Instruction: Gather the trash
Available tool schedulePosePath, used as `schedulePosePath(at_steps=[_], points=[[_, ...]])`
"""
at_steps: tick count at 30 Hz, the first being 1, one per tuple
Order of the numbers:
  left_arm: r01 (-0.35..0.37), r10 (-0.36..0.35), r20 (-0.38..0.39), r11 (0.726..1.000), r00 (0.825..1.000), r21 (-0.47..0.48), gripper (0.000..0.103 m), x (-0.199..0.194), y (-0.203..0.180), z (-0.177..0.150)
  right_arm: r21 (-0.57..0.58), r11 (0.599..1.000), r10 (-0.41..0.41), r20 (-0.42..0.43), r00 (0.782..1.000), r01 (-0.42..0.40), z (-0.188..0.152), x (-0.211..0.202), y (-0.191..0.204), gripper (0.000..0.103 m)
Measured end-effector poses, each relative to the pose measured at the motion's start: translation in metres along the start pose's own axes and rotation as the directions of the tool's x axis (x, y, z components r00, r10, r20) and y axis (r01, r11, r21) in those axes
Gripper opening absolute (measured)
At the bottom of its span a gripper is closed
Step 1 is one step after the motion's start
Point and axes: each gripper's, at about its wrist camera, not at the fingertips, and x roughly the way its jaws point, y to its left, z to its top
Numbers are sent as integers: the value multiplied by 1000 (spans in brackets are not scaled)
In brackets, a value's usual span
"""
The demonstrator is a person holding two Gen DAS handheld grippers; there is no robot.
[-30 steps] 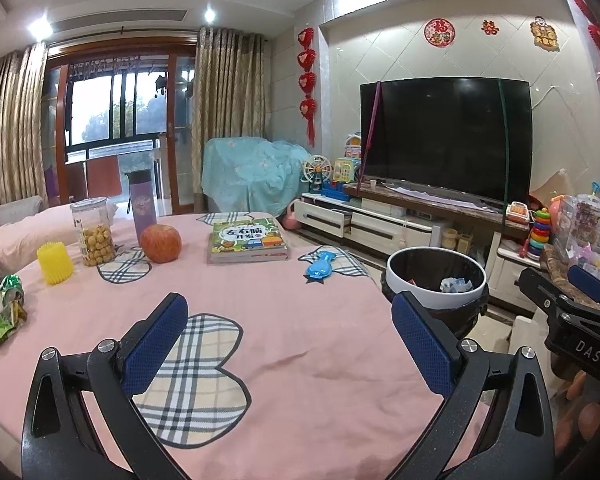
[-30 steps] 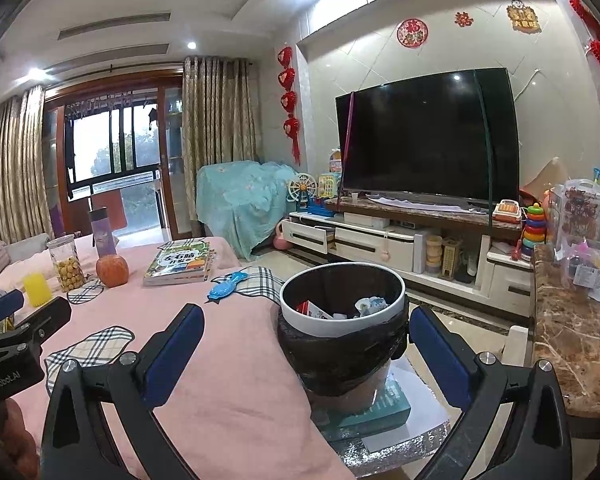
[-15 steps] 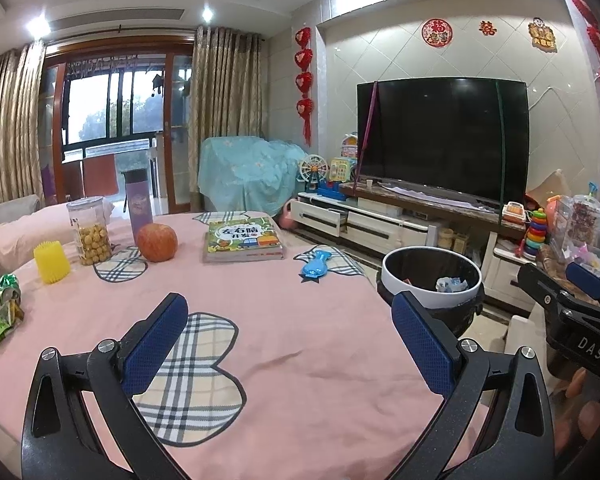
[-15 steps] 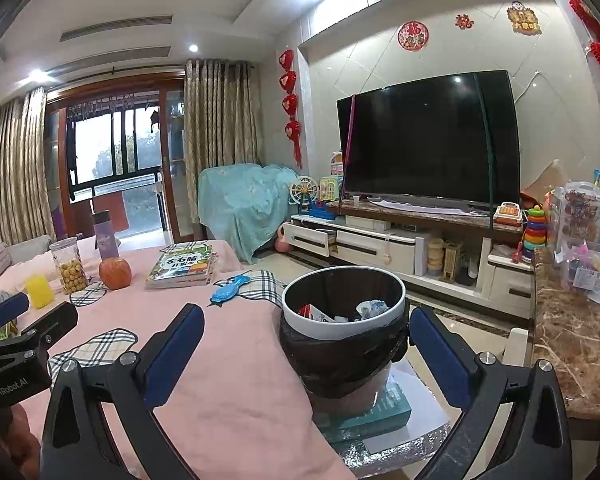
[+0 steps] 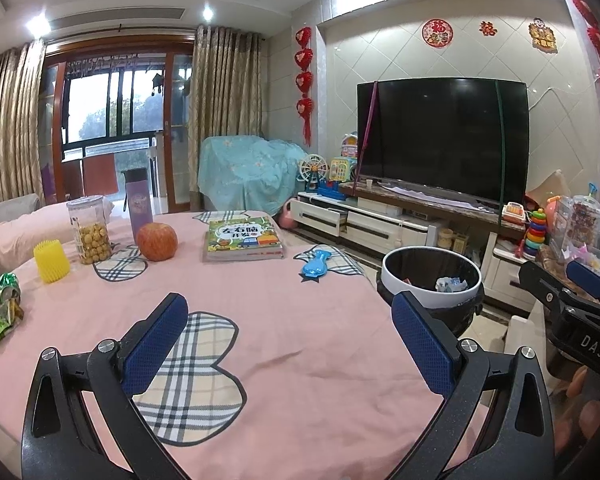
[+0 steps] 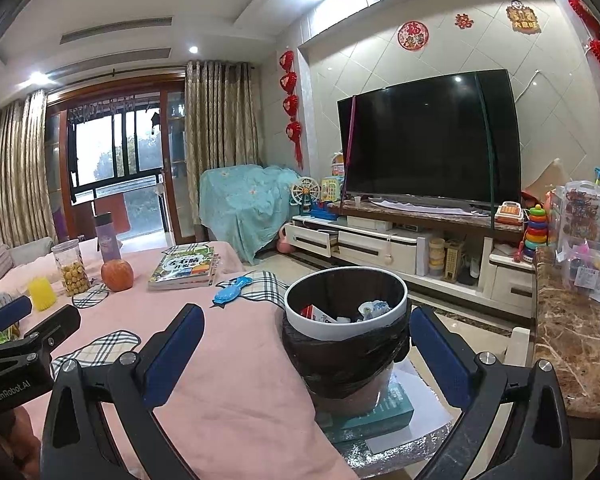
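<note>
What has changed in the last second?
Very little. The left hand-held gripper has drifted slightly, so the table things sit a touch lower and further right in its view. The right hand-held gripper barely moved, open around the bin. Nothing was grasped or released. Both stay open and empty; the wrappers lie untouched.

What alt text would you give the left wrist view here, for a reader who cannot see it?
The open left gripper hovers empty over a pink tablecloth. Green snack wrappers lie at the far left edge; a bin with trash inside stands off the right edge. An apple, book and snack jar sit further back.
</note>
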Motion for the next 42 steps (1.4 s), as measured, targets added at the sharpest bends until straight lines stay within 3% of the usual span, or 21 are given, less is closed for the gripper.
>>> schedulePosePath(at_steps=[42], points=[[2,-2,-5,1000,1000,3,103,0,2,-3,13,1000,21,-22,1000,-21,-1,5,2,103]])
